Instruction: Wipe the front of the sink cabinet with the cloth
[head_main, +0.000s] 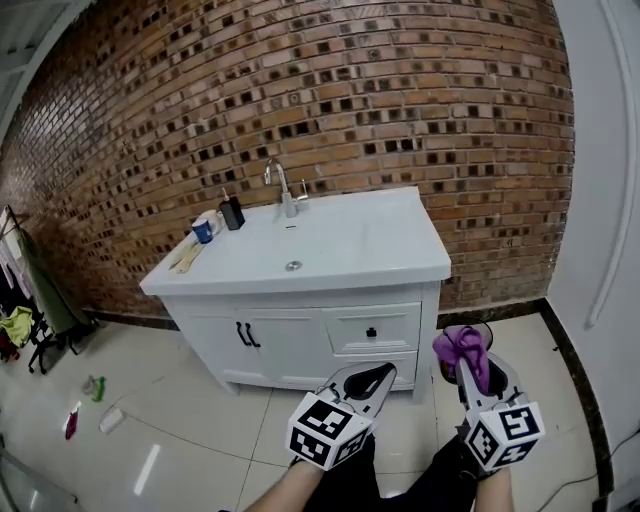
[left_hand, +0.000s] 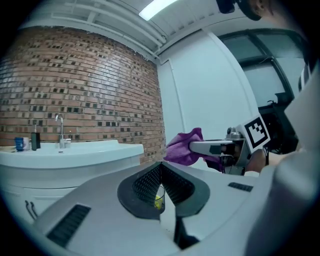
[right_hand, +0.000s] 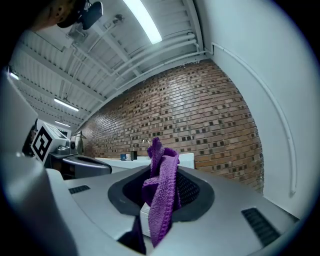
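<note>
While the cloth is gripped, no wiping contact shows in any view; task judged not started.

Head view, L to R:

1. Lower left: small bottles (head_main: 95, 387) lie on the tiled floor (head_main: 190, 420), well apart from the work area. No bearing on the task.
2. Centre: sink cabinet (head_main: 300, 345), white, against the brick wall (head_main: 400, 90). Front has double doors w/ black handles (head_main: 246, 334) at left and a drawer w/ dark knob (head_main: 371, 331) at right. The top carries a faucet (head_main: 283, 187), blue cup (head_main: 203, 231) and black bottle (head_main: 233, 212) at its back left. Front panels look dry and unmarked; cannot tell from this range whether any part has been wiped.
3. Lower centre: left gripper (head_main: 385, 372), jaws brought together at the tips, nothing held between them. It hangs below and in front of the cabinet, not touching it.
4. Lower right: right gripper (head_main: 470, 362), jaws clamped on the purple cloth (head_main: 462, 345). The cloth bunches above the jaws and a tail drapes down over them in the right gripper view. It sits near the cabinet's right lower corner but apart from it.

Assessment: pick-up of cloth complete. Outstanding: bring cloth to the front face, then cover doors, drawer and the remaining front, approx. all of the wiping.
</note>
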